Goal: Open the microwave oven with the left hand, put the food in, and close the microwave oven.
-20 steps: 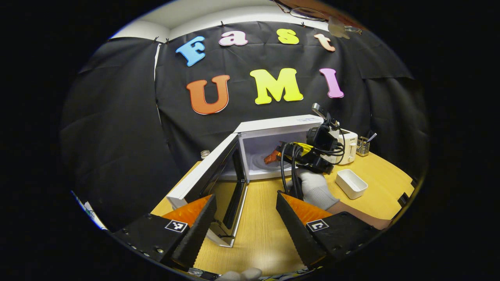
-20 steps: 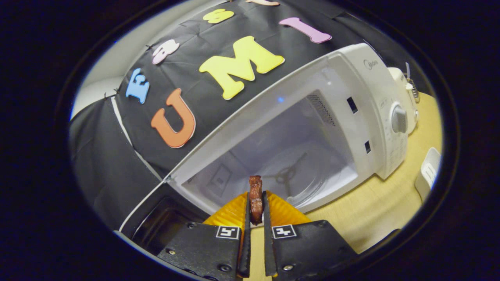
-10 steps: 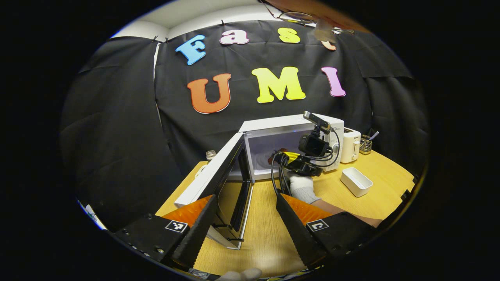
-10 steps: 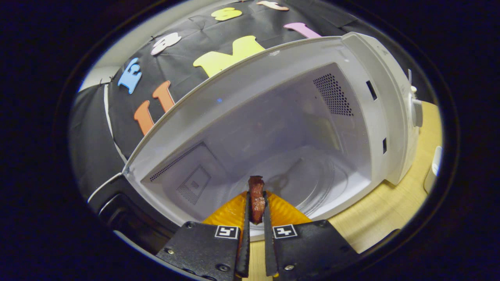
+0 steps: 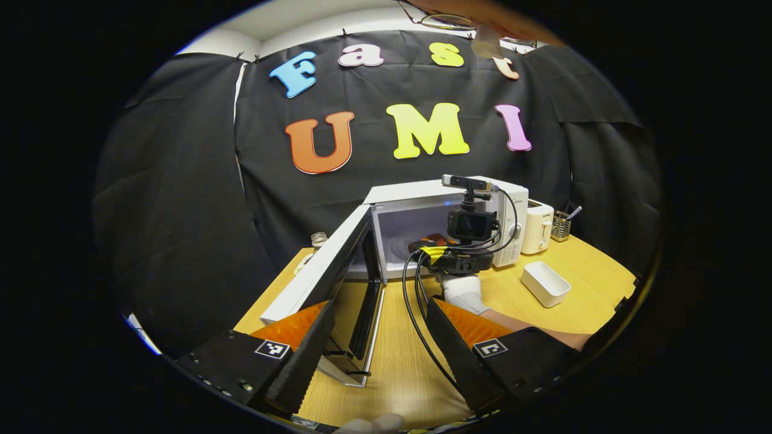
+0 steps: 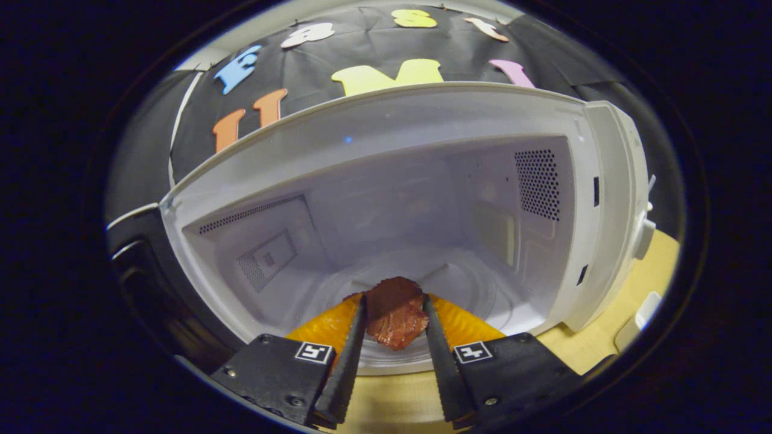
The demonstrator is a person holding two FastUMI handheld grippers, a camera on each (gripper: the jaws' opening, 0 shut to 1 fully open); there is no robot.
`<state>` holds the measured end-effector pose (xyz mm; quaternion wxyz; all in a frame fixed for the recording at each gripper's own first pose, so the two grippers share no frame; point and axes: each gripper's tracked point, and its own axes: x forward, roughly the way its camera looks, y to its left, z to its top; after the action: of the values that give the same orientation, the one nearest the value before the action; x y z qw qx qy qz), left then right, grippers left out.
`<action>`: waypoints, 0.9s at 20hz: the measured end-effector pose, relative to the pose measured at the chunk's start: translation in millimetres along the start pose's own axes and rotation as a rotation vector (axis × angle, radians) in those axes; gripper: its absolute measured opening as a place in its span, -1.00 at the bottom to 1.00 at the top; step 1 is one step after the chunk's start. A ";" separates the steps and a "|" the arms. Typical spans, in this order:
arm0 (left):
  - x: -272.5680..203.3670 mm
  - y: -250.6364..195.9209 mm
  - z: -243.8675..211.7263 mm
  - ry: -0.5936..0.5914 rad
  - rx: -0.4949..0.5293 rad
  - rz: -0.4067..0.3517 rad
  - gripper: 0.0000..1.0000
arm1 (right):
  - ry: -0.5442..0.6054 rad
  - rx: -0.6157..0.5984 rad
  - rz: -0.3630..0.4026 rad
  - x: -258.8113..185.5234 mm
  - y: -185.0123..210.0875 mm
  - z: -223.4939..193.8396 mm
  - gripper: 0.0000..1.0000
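The white microwave [image 5: 435, 190] stands on the wooden table with its door [image 5: 329, 271] swung wide open to the left. My left gripper [image 5: 380, 303] hangs open and holds nothing, well in front of the door. In the left gripper view, the right gripper [image 5: 425, 244], held by a gloved hand [image 5: 461, 292], reaches into the oven. In the right gripper view, my right gripper [image 6: 394, 299] is inside the cavity with its jaws parted. A brown piece of meat [image 6: 393, 313] lies flat between the fingers on the glass turntable [image 6: 482, 289].
A white toaster [image 5: 537, 226] and a wire utensil holder [image 5: 561, 226] stand right of the microwave. A white rectangular dish [image 5: 546, 283] sits on the table [image 5: 398, 361] in front of them. A small jar [image 5: 318, 239] stands behind the door. Cables trail from the right gripper.
The right gripper moved deeper into the oven and its fingers parted. The meat, held edge-on before, now lies flat on the turntable. The left gripper stayed roughly in place.
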<state>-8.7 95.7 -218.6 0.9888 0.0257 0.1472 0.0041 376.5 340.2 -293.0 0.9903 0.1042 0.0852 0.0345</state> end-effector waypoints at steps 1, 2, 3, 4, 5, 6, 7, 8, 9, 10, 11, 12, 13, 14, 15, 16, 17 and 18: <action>-0.1 0.0 1.0 -0.001 -0.001 0.000 0.89 | 0.005 0.008 0.004 -3.3 -0.5 0.3 0.21; -0.6 -0.7 3.2 -0.006 -0.001 -0.001 0.89 | -0.013 -0.008 -0.015 -6.9 -5.3 6.5 0.18; -1.4 -0.2 4.3 -0.007 0.003 0.001 0.88 | -0.043 -0.020 -0.023 -8.1 -11.0 17.5 0.41; -2.1 -0.2 5.3 -0.010 0.007 0.003 0.89 | -0.050 -0.018 -0.021 -9.9 -10.8 23.0 0.56; -3.0 -0.4 5.9 -0.011 0.007 0.005 0.89 | -0.043 -0.003 -0.001 -9.5 -7.6 21.7 0.75; -3.8 -0.4 6.5 -0.011 0.006 0.008 0.89 | -0.033 0.002 0.004 -13.3 -8.2 22.6 1.00; -5.4 -0.9 8.7 -0.013 0.004 0.010 0.89 | -0.026 -0.003 0.004 -16.3 -9.8 22.0 1.00; -7.5 -1.4 11.5 -0.015 0.001 0.014 0.89 | -0.022 -0.002 0.007 -22.1 -11.1 23.9 1.00; -8.2 -2.3 15.2 -0.020 -0.003 0.014 0.88 | -0.018 -0.003 0.010 -29.8 -11.6 25.0 1.00; -9.7 -3.5 20.0 -0.027 -0.007 0.014 0.88 | -0.013 -0.002 0.018 -38.5 -11.0 25.6 1.00; -12.3 -4.2 22.6 -0.031 -0.006 0.016 0.89 | 0.001 -0.005 0.020 -47.9 -12.5 24.7 1.00; -15.8 -3.2 28.5 -0.039 -0.003 0.022 0.88 | 0.011 -0.009 0.022 -57.7 -14.5 26.7 1.00; -19.2 -2.8 35.4 -0.052 -0.001 0.025 0.89 | 0.020 -0.015 0.029 -70.0 -15.3 30.0 1.00; -22.1 -1.3 43.2 -0.063 -0.001 0.030 0.88 | 0.035 -0.020 0.041 -82.9 -15.2 35.4 1.00; -26.3 0.3 50.2 -0.073 -0.004 0.033 0.88 | 0.052 -0.034 0.060 -97.8 -14.6 42.6 1.00; -30.6 2.0 57.1 -0.084 -0.009 0.037 0.88 | 0.061 -0.044 0.060 -109.9 -18.9 50.6 1.00; -36.3 5.0 64.3 -0.096 -0.014 0.042 0.88 | 0.072 -0.048 0.068 -125.1 -22.4 60.0 1.00; -41.2 6.6 70.3 -0.108 -0.018 0.047 0.88 | 0.076 -0.051 0.084 -140.8 -23.6 71.5 1.00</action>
<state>-27.7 98.1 -139.1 0.9951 0.0202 0.0930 0.0270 251.9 290.8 -206.4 0.9864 0.0809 0.1172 0.0820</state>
